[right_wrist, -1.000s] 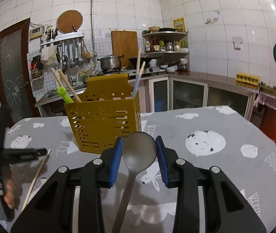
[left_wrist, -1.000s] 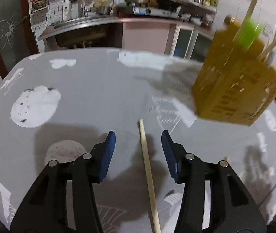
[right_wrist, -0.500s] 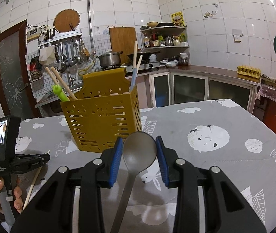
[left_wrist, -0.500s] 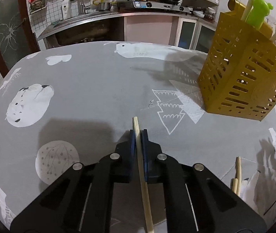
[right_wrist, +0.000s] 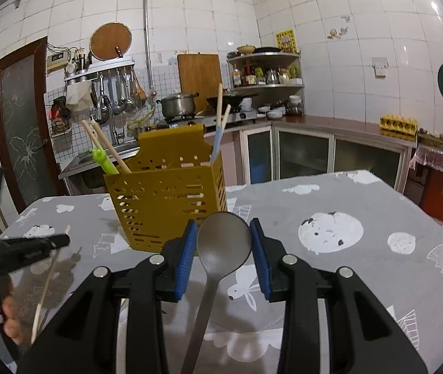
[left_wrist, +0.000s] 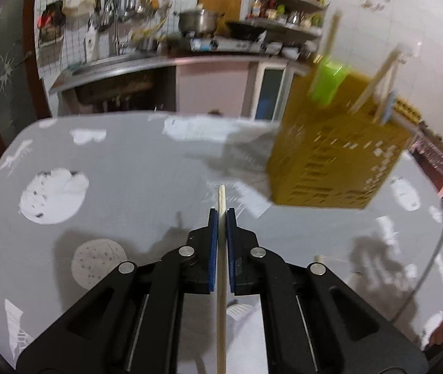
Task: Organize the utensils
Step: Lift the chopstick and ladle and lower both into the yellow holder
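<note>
My left gripper [left_wrist: 221, 215] is shut on a pale wooden chopstick [left_wrist: 221, 268] and holds it above the grey tablecloth; the gripper also shows in the right wrist view [right_wrist: 62, 240] with the chopstick [right_wrist: 45, 290] hanging from it. The yellow slotted utensil holder [left_wrist: 333, 159] stands ahead to the right, holding chopsticks and a green utensil [left_wrist: 327, 82]. My right gripper [right_wrist: 224, 237] is shut on a grey metal spoon [right_wrist: 223, 243] by its bowl, in front of the holder [right_wrist: 165, 196].
The table [right_wrist: 361, 218] carries a grey cloth with white animal prints. Another chopstick end [left_wrist: 317, 258] lies on the cloth at the right. A kitchen counter with sink and stove [right_wrist: 184, 115] runs behind the table.
My left gripper closed on the chopstick and has now lifted it off the cloth, tilting up. The right gripper with the spoon has stayed nearly still.
</note>
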`<state>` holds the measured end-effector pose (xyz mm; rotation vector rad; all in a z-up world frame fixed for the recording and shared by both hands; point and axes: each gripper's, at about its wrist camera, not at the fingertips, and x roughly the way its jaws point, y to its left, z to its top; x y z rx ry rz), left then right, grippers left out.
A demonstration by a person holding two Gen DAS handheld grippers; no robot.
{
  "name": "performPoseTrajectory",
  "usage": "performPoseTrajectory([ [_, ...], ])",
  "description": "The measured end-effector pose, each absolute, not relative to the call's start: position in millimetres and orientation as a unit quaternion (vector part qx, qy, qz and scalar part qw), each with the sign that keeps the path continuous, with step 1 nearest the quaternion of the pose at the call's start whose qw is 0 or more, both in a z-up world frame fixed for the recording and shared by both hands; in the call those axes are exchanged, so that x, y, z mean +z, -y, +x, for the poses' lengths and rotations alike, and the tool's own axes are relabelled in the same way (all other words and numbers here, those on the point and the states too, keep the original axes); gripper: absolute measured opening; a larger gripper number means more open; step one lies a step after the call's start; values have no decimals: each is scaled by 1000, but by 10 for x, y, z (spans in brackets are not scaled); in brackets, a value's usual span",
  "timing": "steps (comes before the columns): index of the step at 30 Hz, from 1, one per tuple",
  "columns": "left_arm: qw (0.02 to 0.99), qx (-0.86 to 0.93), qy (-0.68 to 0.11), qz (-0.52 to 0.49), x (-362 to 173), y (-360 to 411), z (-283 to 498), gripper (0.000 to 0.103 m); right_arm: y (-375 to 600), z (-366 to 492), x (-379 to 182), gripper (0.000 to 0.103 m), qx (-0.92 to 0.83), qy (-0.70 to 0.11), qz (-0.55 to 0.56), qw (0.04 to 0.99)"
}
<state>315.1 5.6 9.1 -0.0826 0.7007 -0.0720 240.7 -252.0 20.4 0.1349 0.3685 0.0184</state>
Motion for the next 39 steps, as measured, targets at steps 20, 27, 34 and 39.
performPoseTrajectory([
  [20,973,-86,-210,-47,799,-120,2497,4,2457,2291,539,35,12,-156,37,987],
  [27,979,-102,-169,-55,1192,-21,2560,4,2630,2340,814,35,14,-141,44,989],
  [34,980,-133,-133,-65,1739,177,2707,4,2735,2422,1245,35,7,-119,29,992],
  [39,983,-145,-90,-73,2207,319,2920,4,2795,2543,1576,35,9,-100,28,995],
])
